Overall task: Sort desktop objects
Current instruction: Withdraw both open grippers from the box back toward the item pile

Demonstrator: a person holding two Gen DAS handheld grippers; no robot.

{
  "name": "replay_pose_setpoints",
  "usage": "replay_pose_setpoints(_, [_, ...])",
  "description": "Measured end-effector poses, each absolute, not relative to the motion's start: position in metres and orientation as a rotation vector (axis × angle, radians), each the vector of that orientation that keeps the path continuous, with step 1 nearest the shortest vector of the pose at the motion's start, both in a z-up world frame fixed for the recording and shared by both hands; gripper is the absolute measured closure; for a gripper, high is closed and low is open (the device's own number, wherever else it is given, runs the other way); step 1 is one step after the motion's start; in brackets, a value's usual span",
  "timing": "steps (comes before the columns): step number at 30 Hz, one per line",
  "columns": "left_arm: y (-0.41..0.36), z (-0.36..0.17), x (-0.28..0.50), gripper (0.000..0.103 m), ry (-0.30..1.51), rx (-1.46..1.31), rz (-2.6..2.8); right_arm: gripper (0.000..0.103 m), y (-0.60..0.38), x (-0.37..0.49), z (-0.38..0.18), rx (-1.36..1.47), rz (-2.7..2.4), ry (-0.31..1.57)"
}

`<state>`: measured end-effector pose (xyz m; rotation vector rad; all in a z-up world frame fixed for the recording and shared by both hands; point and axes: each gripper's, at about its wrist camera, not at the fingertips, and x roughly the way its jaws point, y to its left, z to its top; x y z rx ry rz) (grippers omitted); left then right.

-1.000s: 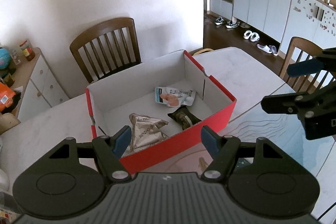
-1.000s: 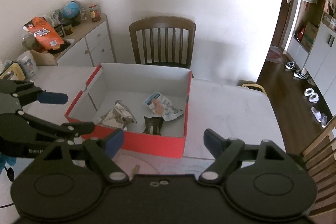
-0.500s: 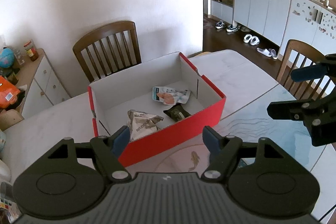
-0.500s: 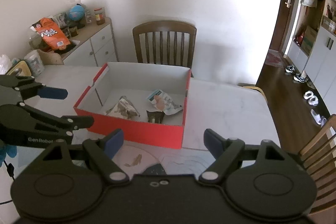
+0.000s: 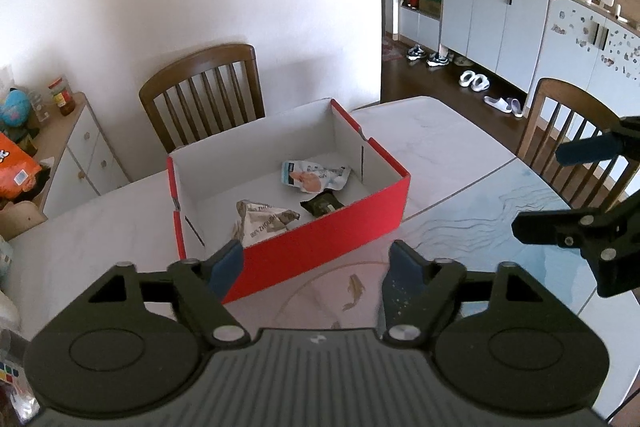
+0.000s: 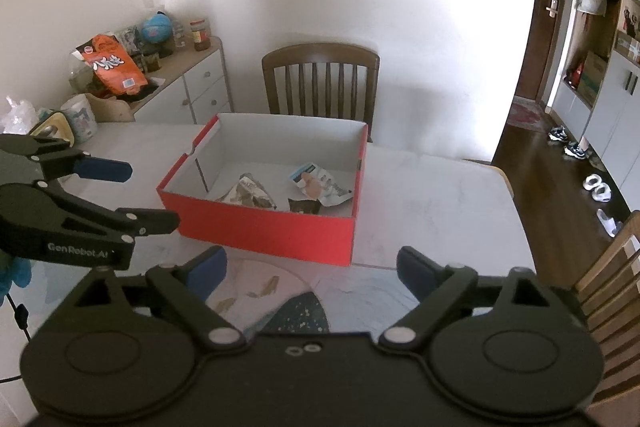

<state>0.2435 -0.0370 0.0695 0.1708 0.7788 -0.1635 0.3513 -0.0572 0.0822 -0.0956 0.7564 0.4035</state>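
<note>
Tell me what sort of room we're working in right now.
Most likely a home dining area beside the entryway: a marble-look dining table with wooden chairs, house shoes and slippers on the wood floor by tall cabinets, and a cluttered sideboard.

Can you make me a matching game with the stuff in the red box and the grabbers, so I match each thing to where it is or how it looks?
Things:
1. crumpled grey packet
2. white pouch
3. dark green packet
4. left gripper

Descriptions:
A. open, holding nothing
B. against the box's near wall, middle
C. left part of the red box
D. farther back, nearer the right wall

Pairs: 1-C, 2-D, 3-B, 4-A
</note>
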Motion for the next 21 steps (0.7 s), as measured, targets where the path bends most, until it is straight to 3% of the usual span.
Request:
replay_pose_setpoints(5, [-0.036,0.068,0.232,0.021,0.768,0.163,-0.169,0.009,-0.058,0.34,0.075,-0.101,0.416,0.764])
replay_pose_setpoints(10, [-0.036,0.065,0.22,0.012,0.762,0.157,-0.169,0.009,-0.057,0.326,0.067,-0.124,0.415,0.761])
replay_pose_setpoints(21, [-0.033,0.049,0.194,0.006,0.754,0.16,-0.146,0.009,-0.063,0.302,0.053,-0.123,0.38,0.739])
